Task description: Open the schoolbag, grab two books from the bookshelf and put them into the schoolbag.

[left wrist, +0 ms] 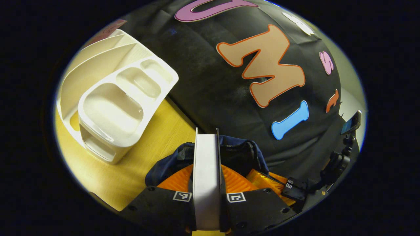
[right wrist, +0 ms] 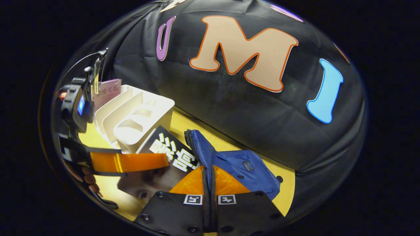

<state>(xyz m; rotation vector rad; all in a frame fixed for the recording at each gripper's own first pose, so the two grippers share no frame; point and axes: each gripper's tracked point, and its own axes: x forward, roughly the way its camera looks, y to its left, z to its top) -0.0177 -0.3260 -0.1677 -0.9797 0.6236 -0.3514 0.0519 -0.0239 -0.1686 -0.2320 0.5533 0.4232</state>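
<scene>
My left gripper is shut on a book, whose white page edge stands upright between the fingers. Just beyond it lies the navy schoolbag. In the right gripper view the same book shows a dark cover with white characters and is tilted, next to the bag's zipper edge, with a finger of the left gripper across it. My right gripper is shut on the zippered rim of the blue schoolbag, holding it up. A pink book stands in the white bookshelf.
The white bookshelf with several compartments stands on the wooden table to the left of the bag. A hand holds the left gripper. A device on a dark mount sits at the right. The black cloth wall rises close behind the table.
</scene>
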